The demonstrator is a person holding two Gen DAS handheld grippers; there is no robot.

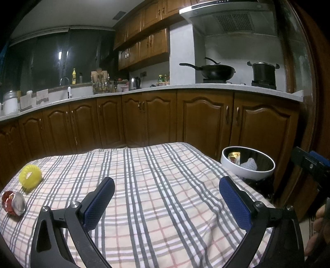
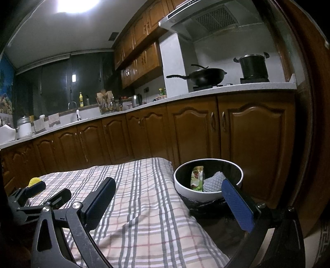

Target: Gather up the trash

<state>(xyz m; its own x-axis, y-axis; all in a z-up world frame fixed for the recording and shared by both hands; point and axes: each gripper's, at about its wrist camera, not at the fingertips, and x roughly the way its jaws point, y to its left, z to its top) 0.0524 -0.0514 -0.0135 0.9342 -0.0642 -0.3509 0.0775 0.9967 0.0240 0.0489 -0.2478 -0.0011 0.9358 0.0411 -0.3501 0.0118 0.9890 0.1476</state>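
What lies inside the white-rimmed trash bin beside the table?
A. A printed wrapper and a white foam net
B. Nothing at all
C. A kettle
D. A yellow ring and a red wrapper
A: the trash bin holds a printed wrapper and a white foam net.

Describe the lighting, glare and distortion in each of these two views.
Left wrist view: dim and even, lamp reflections streak the dark window, and the fisheye bows the countertop. Right wrist view: the ceiling light blows out to white at the top edge, the trash bin interior stays dark, and the corners vignette black.
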